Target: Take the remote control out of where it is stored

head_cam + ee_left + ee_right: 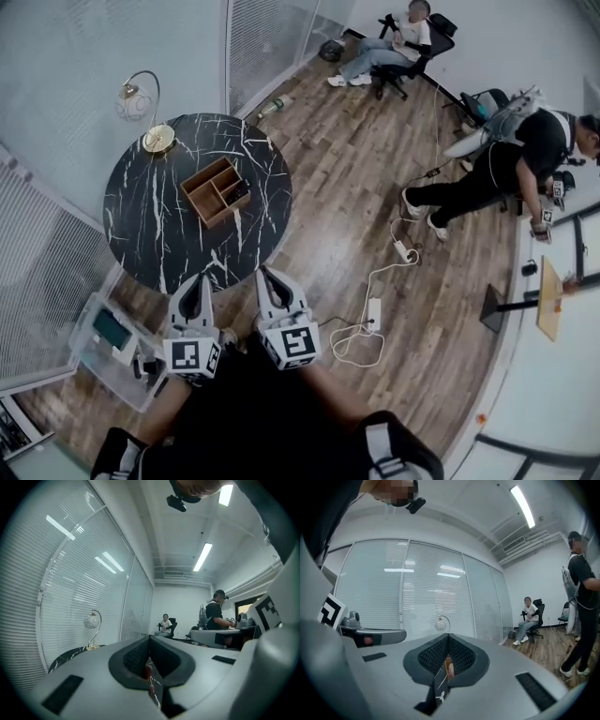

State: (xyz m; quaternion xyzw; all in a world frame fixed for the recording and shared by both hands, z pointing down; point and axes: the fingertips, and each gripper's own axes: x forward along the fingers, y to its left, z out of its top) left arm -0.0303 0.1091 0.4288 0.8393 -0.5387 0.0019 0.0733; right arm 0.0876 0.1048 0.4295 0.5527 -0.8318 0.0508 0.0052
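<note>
Head view alone: round table (155,234), black stone look veined white, carrying one open wooden box (206,180) split into compartments, with the slim dark remote (237,193) lying in the right-hand compartment. Beside the box, one lamp (134,101): globe shade, curved arm, brass-toned disc base. Gripper views catch only the lamp, slatted blinds (426,597) and ceiling strip lights (202,557). Two claws, smooth grey shells with mesh-textured black pads: left claw (197,281) and right claw (268,277), each pinched fully together on nothing, near the table's edge, well apart from the box. Two other people: seated person (389,47), standing person (497,169). Plank floor (356,187), one white power strip (374,314).
</note>
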